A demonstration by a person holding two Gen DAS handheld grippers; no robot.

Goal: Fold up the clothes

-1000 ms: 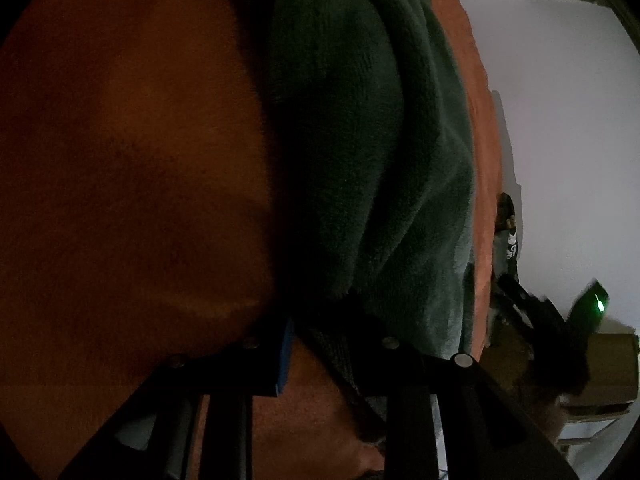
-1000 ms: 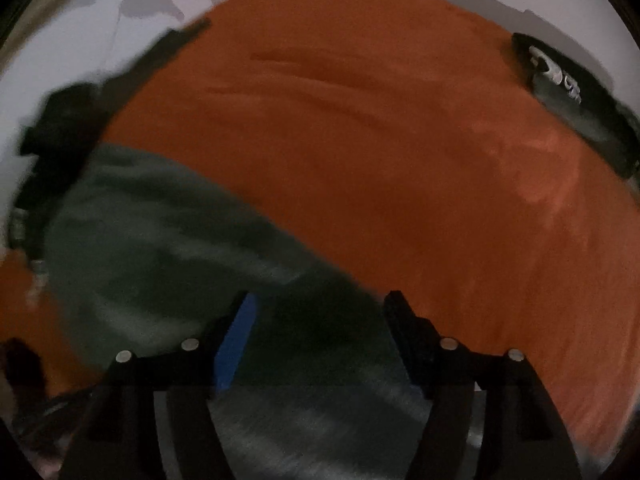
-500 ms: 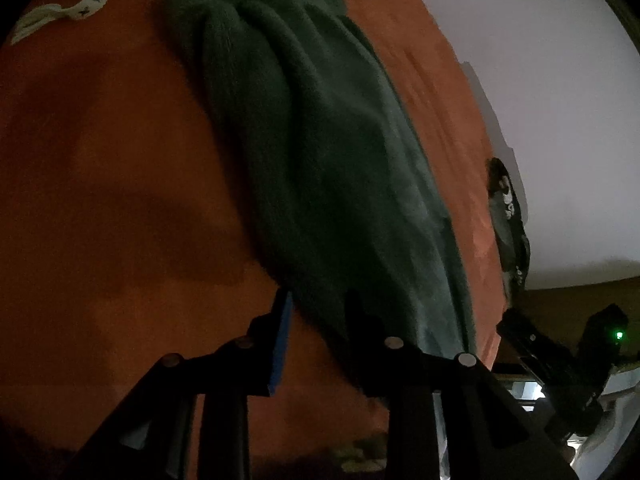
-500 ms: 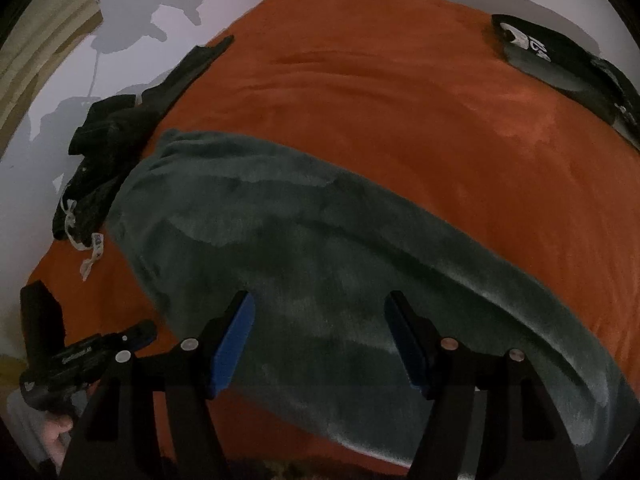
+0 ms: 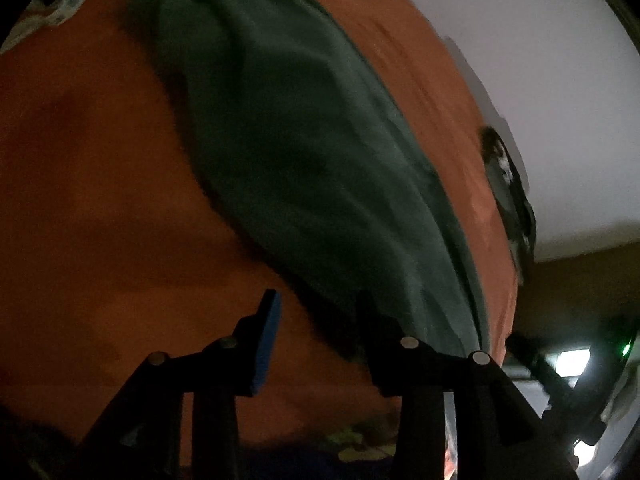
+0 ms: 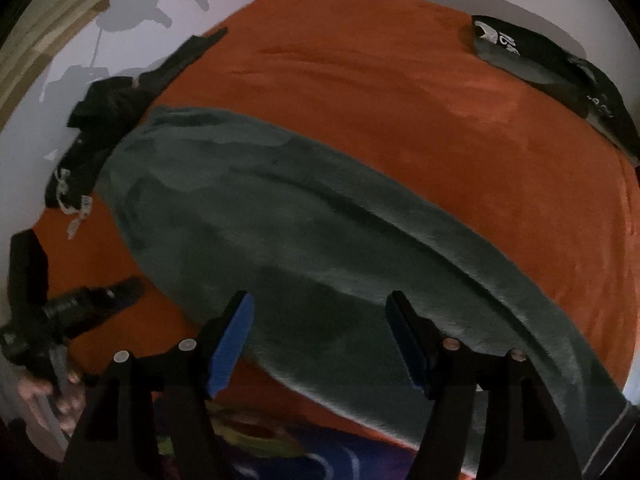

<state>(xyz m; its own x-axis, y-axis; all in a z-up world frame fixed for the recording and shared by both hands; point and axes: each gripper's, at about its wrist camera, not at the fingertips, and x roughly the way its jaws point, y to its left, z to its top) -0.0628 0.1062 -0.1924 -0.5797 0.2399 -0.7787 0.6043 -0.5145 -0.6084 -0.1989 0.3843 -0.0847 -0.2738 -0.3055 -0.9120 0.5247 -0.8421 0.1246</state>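
Observation:
A dark green fleece garment (image 6: 304, 224) lies folded in a long band across the orange blanket (image 6: 400, 92). In the left wrist view the same green garment (image 5: 304, 152) runs from the top left down to the right. My left gripper (image 5: 318, 316) hovers above its near end with the jaws opening; nothing is pinched between them. My right gripper (image 6: 320, 320) stands open above the garment's near edge, its blue pads apart and clear of the cloth. At the left edge of the right wrist view the left gripper (image 6: 80, 304) shows, held in a hand.
A black garment with white print (image 6: 552, 72) lies at the blanket's far right. Another black garment with a white drawstring (image 6: 100, 128) sits at the far left edge. White wall rises behind the bed. A colourful cloth (image 6: 248, 440) shows below the blanket's near edge.
Both grippers have pulled back and risen from the green garment. The left jaws have let go of the cloth and spread. The garment now lies flat on the blanket.

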